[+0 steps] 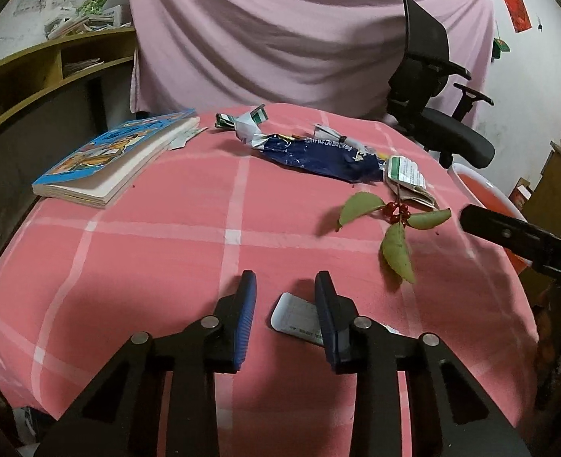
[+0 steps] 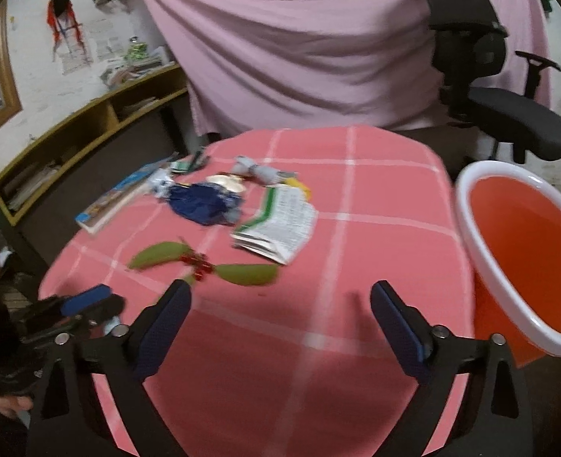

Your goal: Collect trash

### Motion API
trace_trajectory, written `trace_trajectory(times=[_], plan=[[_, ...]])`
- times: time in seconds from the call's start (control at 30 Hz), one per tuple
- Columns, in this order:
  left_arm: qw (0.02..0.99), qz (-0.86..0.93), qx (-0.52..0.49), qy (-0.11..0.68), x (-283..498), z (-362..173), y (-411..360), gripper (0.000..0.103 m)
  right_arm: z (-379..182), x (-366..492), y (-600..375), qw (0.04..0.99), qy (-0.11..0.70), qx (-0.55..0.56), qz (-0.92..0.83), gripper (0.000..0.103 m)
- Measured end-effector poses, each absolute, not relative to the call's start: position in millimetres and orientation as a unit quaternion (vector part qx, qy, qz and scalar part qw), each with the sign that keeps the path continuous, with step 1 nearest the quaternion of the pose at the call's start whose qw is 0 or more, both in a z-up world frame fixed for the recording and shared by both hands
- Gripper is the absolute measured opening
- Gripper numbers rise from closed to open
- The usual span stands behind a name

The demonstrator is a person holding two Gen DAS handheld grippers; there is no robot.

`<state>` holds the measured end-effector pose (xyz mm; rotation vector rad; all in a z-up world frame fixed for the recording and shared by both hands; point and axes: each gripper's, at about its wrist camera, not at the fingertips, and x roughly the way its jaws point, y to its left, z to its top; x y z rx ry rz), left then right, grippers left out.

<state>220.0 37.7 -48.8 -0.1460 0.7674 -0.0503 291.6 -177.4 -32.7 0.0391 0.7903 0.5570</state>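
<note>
Nearest the left tongs (image 1: 285, 285), a small white slip of paper (image 1: 295, 316) with fine print lies flat on the tabletop (image 1: 128, 266), partly under the right-hand finger; the ribbed blue pads (image 1: 244, 327) stand apart and grip nothing. The right tongs (image 2: 280, 297) are spread wide over bare cloth, also released, with the left tool showing as a blur at the lower left of that view.

The tabletop is draped in a soft pink cloth crossed by pale check lines. Just beyond the right tongs lies a leafy sprig (image 2: 204, 266): smooth green leaves around a cluster of small red berries (the stem points toward the folded paper). Farther on sits a folded printed leaflet (image 2: 280, 221), white with a green band, its layered edges fanned. Beside it, to the left, a crumpled dark blue foil wrapper (image 1: 318, 156) stretches long and shiny, touching more scrunched silver-and-green wrappers (image 1: 248, 122) behind it. A thick paperback book (image 1: 113, 156) with a blue cartoon cover rests at the left edge.

Off the right edge stands an orange plastic bin (image 2: 524, 259) with a white rim, mouth tilted toward the camera. Behind come a black mesh office chair (image 2: 482, 57), a hung pink sheet (image 1: 280, 30) and wooden shelves (image 1: 48, 64).
</note>
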Motion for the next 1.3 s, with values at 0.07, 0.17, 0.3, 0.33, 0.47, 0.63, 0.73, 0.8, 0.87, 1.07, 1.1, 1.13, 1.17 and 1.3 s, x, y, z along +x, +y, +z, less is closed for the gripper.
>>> trace_trajectory(times=[0.07,0.17,0.3,0.33,0.47,0.63,0.73,0.8,0.87,1.07,1.1,1.13,1.17,1.3], plan=[[0.924,-0.029,-0.077,0.374,217.2,-47.4,40.7,0.028,-32.9,294.3,-162.2,0.881,0.383,-0.001,0.278,0.084],[0.923,-0.034,-0.088,0.373,211.6,-45.8,48.9,0.028,-35.2,298.5,-142.4,0.873,0.389,-0.024,0.294,0.069],[0.922,-0.051,-0.104,0.371,202.5,-43.1,59.2,0.028,-38.5,304.8,-126.9,0.864,0.396,-0.035,0.308,0.057],[0.922,-0.053,-0.105,0.37,200.5,-42.5,60.2,0.028,-39.1,305.9,-123.7,0.863,0.398,-0.038,0.31,0.057],[0.92,-0.066,-0.114,0.369,192.1,-39.3,60.5,0.035,-42.8,303.7,-110.6,0.855,0.403,-0.065,0.319,0.057],[0.919,-0.097,-0.109,0.365,183.1,-37.0,50.9,0.054,-46.4,308.6,-113.6,0.853,0.417,-0.058,0.309,0.029],[0.921,-0.106,-0.088,0.365,183.7,-38.6,39.2,0.062,-45.7,310.2,-123.2,0.855,0.417,-0.037,0.306,0.014],[0.922,-0.111,-0.076,0.363,184.0,-39.5,31.5,0.07,-45.4,310.6,-127.7,0.855,0.417,-0.026,0.306,0.012],[0.923,-0.112,-0.066,0.362,187.4,-42.0,24.9,0.073,-45.0,309.6,-130.7,0.857,0.417,-0.021,0.304,0.011],[0.926,-0.095,0.003,0.366,200.2,-51.0,-0.4,0.074,-44.6,310.0,-139.1,0.859,0.415,-0.004,0.299,0.011],[0.926,-0.09,0.012,0.365,202.2,-53.4,-2.6,0.074,-44.6,310.4,-139.4,0.86,0.415,-0.002,0.298,0.011],[0.927,-0.085,0.015,0.365,204.0,-55.2,-3.4,0.074,-44.7,310.6,-140.3,0.86,0.415,0.001,0.297,0.011],[0.927,-0.081,0.014,0.365,205.9,-55.9,-4.0,0.074,-44.7,311.0,-141.3,0.86,0.416,0.003,0.297,0.011],[0.929,-0.061,0.016,0.364,213.3,-60.4,-1.1,0.064,-45.0,312.7,-144.6,0.859,0.417,0.011,0.297,0.012]])
